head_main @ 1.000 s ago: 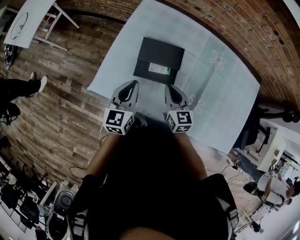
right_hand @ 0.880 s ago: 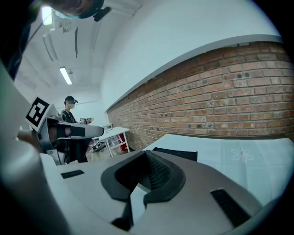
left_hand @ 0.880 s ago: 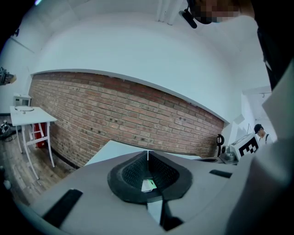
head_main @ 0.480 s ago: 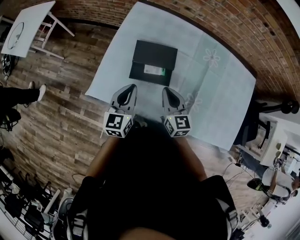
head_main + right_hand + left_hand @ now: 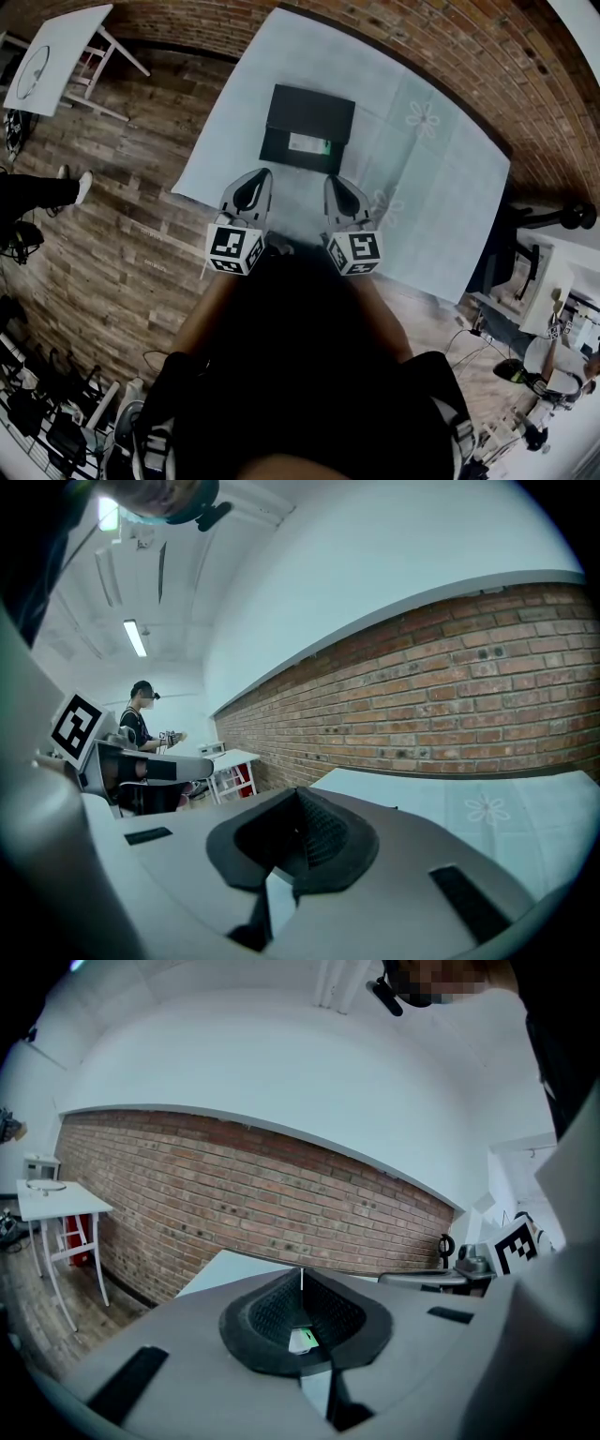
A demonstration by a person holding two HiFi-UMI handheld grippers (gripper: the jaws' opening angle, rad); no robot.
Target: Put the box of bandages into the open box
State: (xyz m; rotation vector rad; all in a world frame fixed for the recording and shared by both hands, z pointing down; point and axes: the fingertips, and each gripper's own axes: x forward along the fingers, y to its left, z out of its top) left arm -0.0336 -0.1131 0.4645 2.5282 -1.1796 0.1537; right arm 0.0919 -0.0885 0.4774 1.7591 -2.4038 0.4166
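A black open box [image 5: 307, 114] sits on the pale blue tablecloth [image 5: 431, 187]. The box of bandages [image 5: 308, 144], white with a green end, lies inside it by the near wall. My left gripper [image 5: 264, 172] and right gripper [image 5: 332, 179] hover side by side just short of the black box, both shut and holding nothing. In the left gripper view the left gripper's [image 5: 302, 1281] tips meet, and the bandage box [image 5: 302, 1340] peeks through the slot below them. In the right gripper view the right gripper [image 5: 298, 799] is also closed and empty.
A brick wall [image 5: 487, 56] runs behind the table. A white side table [image 5: 56, 47] stands on the wooden floor [image 5: 122, 234] to the left, where a person's legs [image 5: 37, 183] show. Another person [image 5: 142, 726] stands far off in the right gripper view.
The head view has shifted a little, so the black box sits slightly higher in the frame. Both grippers stay shut and empty in front of it.
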